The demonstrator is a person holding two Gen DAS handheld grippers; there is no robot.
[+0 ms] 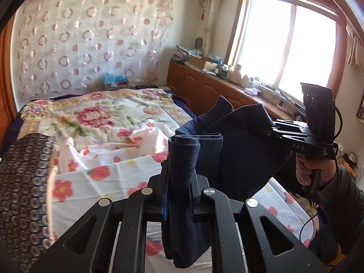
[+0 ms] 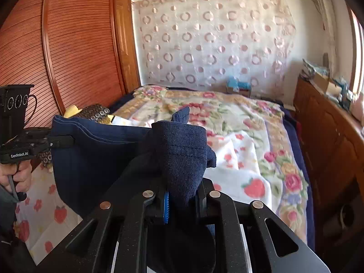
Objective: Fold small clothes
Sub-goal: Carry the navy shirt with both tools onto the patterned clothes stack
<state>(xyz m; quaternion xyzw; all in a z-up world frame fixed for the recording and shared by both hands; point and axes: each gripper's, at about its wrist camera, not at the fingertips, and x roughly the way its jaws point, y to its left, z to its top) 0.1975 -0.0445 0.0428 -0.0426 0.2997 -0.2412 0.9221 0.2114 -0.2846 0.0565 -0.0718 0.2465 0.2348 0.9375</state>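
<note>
A small dark navy garment (image 1: 245, 145) hangs in the air above the flowered bed, stretched between both grippers. My left gripper (image 1: 179, 182) is shut on one bunched end of it; this gripper also shows at the left of the right wrist view (image 2: 68, 141), clamped on the garment's edge. My right gripper (image 2: 182, 195) is shut on the other bunched end (image 2: 182, 150); it shows in the left wrist view (image 1: 273, 127) at the right, held by a hand. The cloth sags between them.
The bed with a flowered sheet (image 1: 109, 122) lies below. A dark patterned cushion (image 1: 22, 193) lies at the bed's left. A wooden cabinet (image 1: 204, 91) with clutter runs under the window. A slatted wooden wardrobe (image 2: 68, 45) stands left of the bed.
</note>
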